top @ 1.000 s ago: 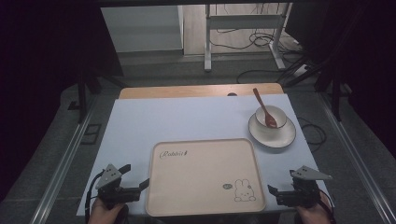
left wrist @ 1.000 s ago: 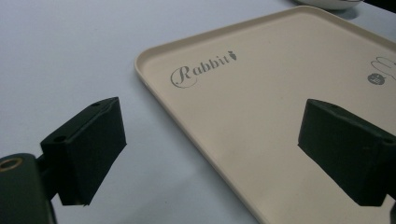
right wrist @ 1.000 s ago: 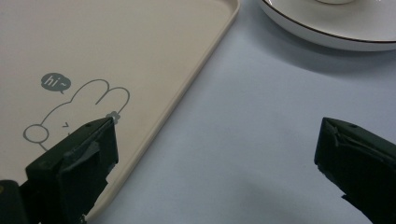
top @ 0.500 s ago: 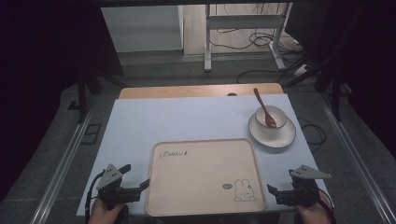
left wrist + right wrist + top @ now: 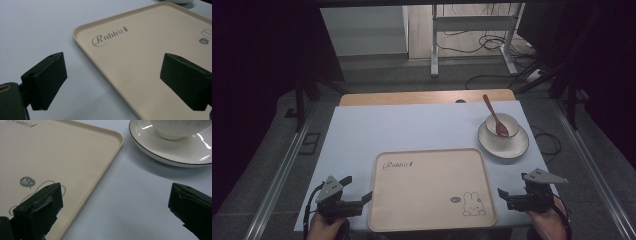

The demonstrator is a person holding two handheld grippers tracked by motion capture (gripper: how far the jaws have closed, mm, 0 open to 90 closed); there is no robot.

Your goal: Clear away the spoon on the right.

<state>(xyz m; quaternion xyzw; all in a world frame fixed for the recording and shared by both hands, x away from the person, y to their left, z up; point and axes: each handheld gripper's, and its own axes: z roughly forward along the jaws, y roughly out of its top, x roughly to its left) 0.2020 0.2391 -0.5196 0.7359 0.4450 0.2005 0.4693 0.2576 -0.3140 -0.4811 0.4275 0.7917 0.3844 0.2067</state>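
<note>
Beige tray (image 5: 432,190) unmoved since before, flanked at both side edges by wide-open left gripper (image 5: 362,198) and right gripper (image 5: 504,196).

The high view is dim, with near-black surroundings to the left and right; only the pale table (image 5: 362,135) and the floor beyond catch soft overhead light. In the right gripper view, white glare streaks the saucer (image 5: 175,152), which casts a soft shadow toward the near side. The close black jaws look slightly blurred.
</note>
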